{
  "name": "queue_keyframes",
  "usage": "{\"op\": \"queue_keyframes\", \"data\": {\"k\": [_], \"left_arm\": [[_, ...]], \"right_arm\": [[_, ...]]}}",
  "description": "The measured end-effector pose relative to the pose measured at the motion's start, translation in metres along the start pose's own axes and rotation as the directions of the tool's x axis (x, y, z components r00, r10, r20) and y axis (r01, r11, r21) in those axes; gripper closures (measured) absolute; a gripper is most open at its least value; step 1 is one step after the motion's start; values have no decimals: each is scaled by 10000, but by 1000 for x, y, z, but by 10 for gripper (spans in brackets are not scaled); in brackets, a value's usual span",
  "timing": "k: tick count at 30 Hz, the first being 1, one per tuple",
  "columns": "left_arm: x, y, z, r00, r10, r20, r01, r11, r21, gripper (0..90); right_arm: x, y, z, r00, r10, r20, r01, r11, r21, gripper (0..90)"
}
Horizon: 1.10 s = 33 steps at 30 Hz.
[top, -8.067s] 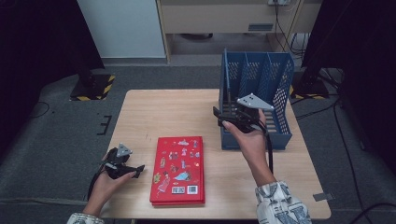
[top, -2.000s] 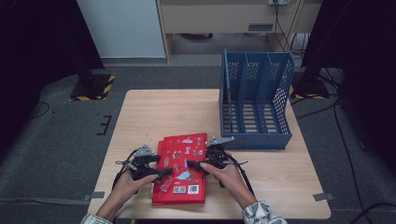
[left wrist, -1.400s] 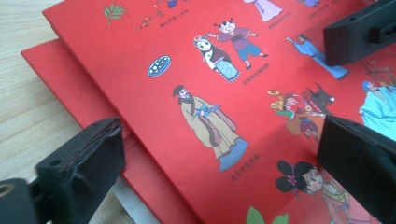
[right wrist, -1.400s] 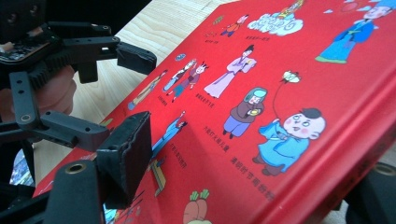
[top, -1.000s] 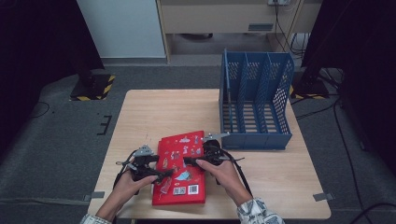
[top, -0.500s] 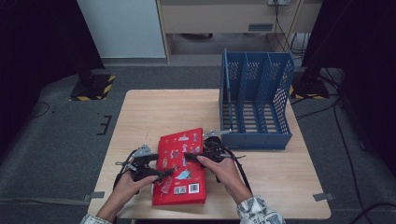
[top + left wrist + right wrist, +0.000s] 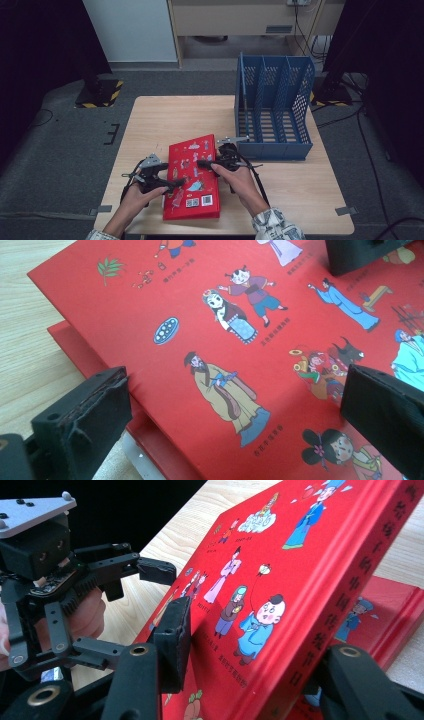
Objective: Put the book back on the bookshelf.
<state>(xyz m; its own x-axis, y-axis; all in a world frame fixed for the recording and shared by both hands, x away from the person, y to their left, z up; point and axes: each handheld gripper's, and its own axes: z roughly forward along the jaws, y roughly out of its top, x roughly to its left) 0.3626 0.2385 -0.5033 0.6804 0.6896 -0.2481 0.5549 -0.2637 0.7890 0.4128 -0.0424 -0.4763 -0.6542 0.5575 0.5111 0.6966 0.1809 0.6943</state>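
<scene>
Gripping the top book (image 7: 192,172) of a red stack by its spine edge, the right gripper (image 7: 207,163) has one jaw on the illustrated cover and the other under the raised side, as the right gripper view makes plain. That glossy hardcover (image 7: 280,580), printed with cartoon figures in traditional dress and gold characters down its spine, tilts up off a second red book (image 7: 395,607) lying flat beneath it. The left gripper (image 7: 172,184) rests at the book's opposite long edge, jaws spread wide over the cover (image 7: 240,340) and closed on nothing. The book's long axis runs from the table's near edge toward the far side, leaning slightly right at the top. Bare light wood tabletop (image 7: 175,117) lies open beyond and to the left of the stack. A blue perforated plastic file rack (image 7: 272,107) with three slots stands just beside the right gripper, near the table's right edge.
</scene>
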Motion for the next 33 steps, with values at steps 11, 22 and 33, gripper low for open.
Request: {"op": "queue_keyframes", "data": {"k": [11, 22, 33], "left_arm": [[2, -1, -1, 9998, -189, 53, 189, 9998, -69, 0], [8, -2, -4, 9972, -705, 267, 709, 9974, -139, 0], [10, 3, -9, 9977, -558, 391, 562, 9984, -94, 0]], "right_arm": [[1, 1, -1, 10000, 62, -77, -63, 9999, -124, 551], [4, 3, -3, 9997, -26, -224, 19, 9996, -292, 574], [14, 13, -5, 9967, -786, -184, 784, 9969, -108, 565]]}}
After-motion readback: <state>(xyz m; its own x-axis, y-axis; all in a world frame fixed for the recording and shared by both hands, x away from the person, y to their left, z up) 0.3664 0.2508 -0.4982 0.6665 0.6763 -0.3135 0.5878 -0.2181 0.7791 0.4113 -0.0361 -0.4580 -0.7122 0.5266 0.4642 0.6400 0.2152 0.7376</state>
